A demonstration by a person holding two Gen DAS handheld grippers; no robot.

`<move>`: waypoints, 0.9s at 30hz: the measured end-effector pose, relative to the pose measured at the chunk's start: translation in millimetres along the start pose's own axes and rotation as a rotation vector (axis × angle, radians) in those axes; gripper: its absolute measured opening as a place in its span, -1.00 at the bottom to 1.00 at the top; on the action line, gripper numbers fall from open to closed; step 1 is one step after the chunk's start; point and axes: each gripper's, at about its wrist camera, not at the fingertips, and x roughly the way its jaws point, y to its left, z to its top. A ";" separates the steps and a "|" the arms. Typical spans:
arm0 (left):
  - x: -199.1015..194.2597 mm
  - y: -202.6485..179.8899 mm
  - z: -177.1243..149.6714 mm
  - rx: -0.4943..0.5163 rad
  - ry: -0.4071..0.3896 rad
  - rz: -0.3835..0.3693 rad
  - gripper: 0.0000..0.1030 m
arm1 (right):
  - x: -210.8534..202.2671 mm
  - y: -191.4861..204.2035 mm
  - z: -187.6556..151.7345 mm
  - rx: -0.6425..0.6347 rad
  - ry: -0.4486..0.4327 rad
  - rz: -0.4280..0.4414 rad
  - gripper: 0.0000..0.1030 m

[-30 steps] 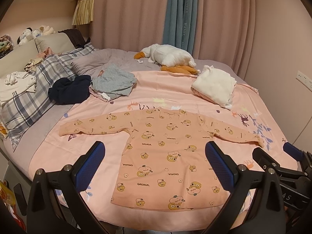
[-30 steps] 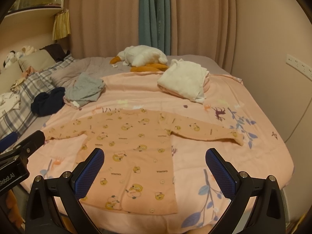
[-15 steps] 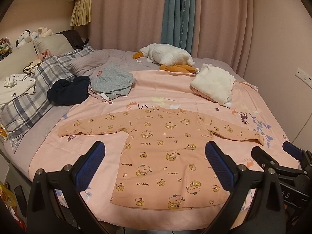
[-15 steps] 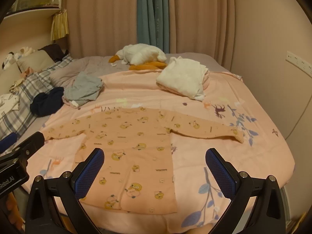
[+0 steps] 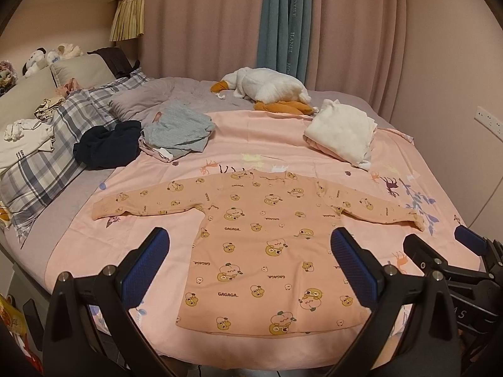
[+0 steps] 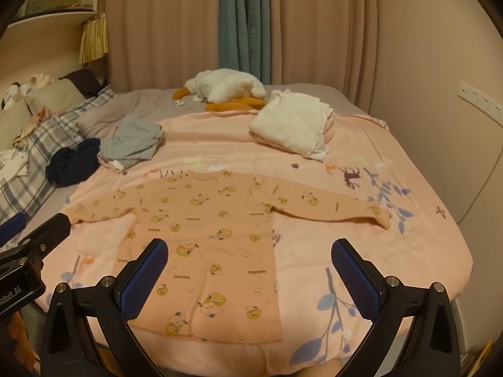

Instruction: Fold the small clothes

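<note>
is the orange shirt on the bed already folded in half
No, the orange shirt lies flat on the pink sheet with both sleeves spread out.

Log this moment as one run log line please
stage: pre-grasp | left gripper: open, empty | right gripper: open, empty | orange long-sleeve top: flat, unfolded, sleeves spread on pink sheet

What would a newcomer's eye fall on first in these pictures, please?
Probably the peach cartoon-print shirt, spread flat with both sleeves out on the pink sheet, just ahead of the open left gripper and open right gripper. Behind it lie a plush goose and a folded white garment.
</note>
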 end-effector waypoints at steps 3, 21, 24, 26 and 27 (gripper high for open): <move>5.0 2.0 0.2 -0.007 0.011 -0.004 0.99 | 1.0 0.2 0.4 0.002 0.003 0.002 1.00; 81.2 6.1 16.0 -0.022 0.068 -0.051 0.99 | 59.5 -8.5 18.1 0.031 0.056 -0.010 1.00; 101.5 10.8 20.4 -0.037 0.072 -0.081 0.99 | 71.8 -12.9 21.9 0.038 0.061 -0.010 1.00; 119.3 18.2 23.6 -0.065 0.087 -0.095 0.99 | 83.7 -19.6 26.9 0.045 0.065 -0.007 1.00; 130.5 23.3 25.6 -0.085 0.099 -0.102 0.99 | 88.6 -23.0 28.9 0.050 0.069 -0.009 1.00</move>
